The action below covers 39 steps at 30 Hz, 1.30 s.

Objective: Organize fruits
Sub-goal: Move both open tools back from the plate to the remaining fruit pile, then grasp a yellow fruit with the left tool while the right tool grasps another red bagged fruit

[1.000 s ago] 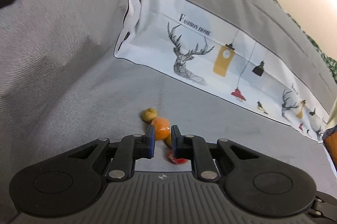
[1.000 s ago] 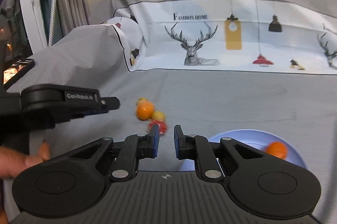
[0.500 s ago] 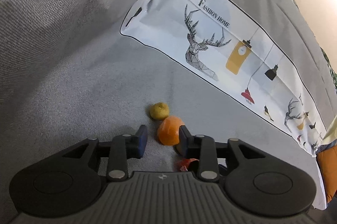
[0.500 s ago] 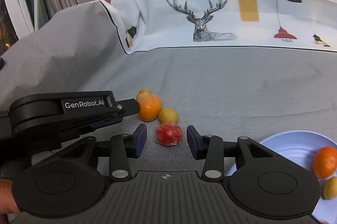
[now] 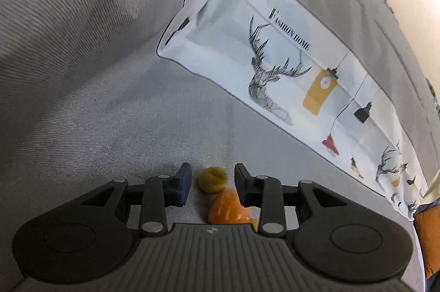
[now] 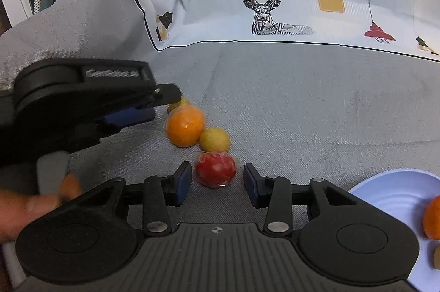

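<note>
On the grey cloth surface (image 6: pixel 302 113), 4 loose fruits lie in a short touching row: a small yellow-green fruit (image 5: pixel 212 179) at the far end, an orange (image 6: pixel 185 125), a second yellow fruit (image 6: pixel 214 139), and a red fruit in clear wrap (image 6: pixel 216 172) nearest the right wrist camera.

1. Right gripper (image 6: pixel 217 180): jaws wide, holding nothing. The fingers flank the red fruit with a gap on each side. Judgement: this spacing sets up a straddle grasp; the red fruit is the end of the row, so it can be lifted without disturbing its neighbours.

2. Left gripper (image 5: pixel 212 182): jaws wide, holding nothing. The small yellow-green fruit sits just ahead of the fingertips, and the orange lies between the fingers, closer to the palm. Which of the 2 is the target cannot be told. In the right wrist view this gripper hovers above the far end of the row.

3. Destination: a pale blue plate (image 6: pixel 390 190) lies near the right gripper, to its right, already holding an orange fruit (image 6: pixel 433 217). Judgement: the remaining 4 fruits are to be collected there.

Caution, as judgement: round fruits in contact may roll when one is removed; the wrap may be slippery.
</note>
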Tool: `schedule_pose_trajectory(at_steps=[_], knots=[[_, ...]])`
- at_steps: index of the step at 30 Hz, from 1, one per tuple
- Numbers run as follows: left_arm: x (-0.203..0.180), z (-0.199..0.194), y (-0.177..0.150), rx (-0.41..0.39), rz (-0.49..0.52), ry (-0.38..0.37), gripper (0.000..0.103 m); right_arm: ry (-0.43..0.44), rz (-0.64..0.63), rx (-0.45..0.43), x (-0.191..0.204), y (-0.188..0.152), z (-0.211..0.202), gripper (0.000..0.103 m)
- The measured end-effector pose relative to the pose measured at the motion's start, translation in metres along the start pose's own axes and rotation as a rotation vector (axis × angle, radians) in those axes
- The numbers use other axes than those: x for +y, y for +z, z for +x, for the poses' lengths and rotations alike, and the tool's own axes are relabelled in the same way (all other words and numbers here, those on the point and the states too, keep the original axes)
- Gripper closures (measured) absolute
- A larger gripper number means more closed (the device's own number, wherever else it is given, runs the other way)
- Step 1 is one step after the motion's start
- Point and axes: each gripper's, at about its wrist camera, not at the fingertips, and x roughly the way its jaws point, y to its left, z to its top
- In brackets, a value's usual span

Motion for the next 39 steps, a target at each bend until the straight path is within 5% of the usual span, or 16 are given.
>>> schedule_pose_trajectory(at_steps=[12, 25, 32, 39], knots=[[-0.012, 0.01, -0.003, 0.023, 0.125, 0.03, 0.075, -0.004, -0.026, -0.009, 0.004, -0.003, -0.004, 0.069], [-0.017, -0.058, -0.013, -0.058, 0.164, 0.129, 0.076, -0.009, -0.083, -0.078, 0.01, -0.002, -0.059, 0.07], [-0.03, -0.098, -0.023, -0.07, 0.179, 0.066, 0.076, -0.035, -0.054, -0.124, -0.01, -0.012, -0.124, 0.07], [-0.062, -0.136, -0.047, -0.055, 0.32, -0.027, 0.076, -0.095, -0.018, -0.184, -0.049, -0.033, -0.191, 0.07]])
